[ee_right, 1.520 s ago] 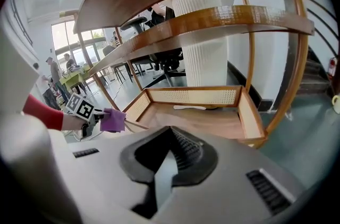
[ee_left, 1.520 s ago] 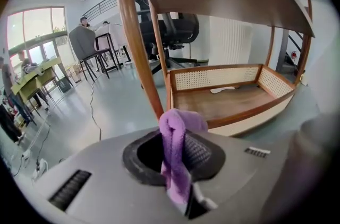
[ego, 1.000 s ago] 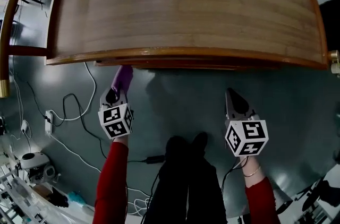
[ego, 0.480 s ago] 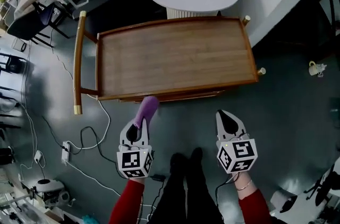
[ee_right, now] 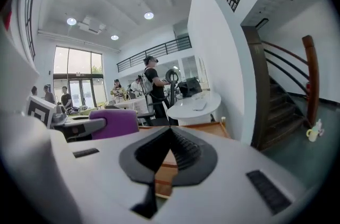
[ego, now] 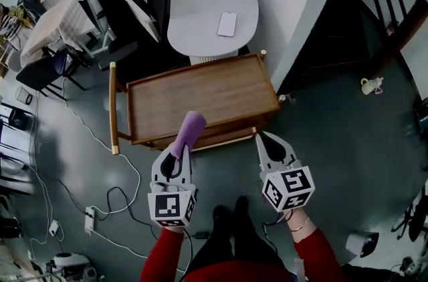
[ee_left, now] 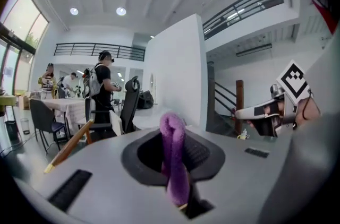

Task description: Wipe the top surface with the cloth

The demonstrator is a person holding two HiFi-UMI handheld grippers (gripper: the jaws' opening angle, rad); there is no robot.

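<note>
Both tongs shut, short of the cart top (ego: 200, 97)

Left tongs (ego: 176, 155) pinch the purple cloth (ego: 188, 130); right tongs (ego: 261, 137) closed on nothing; the wood lies beyond both, cloth off it; fits approach or finish alike; wiping needs contact.

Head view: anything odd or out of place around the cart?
Nothing much. The cart top is bare, with no spill or damage showing. The purple cloth is clamped in the left hand-held gripper; the right hand-held gripper is shut and empty. One stray: a small cup-like thing on the floor.
</note>
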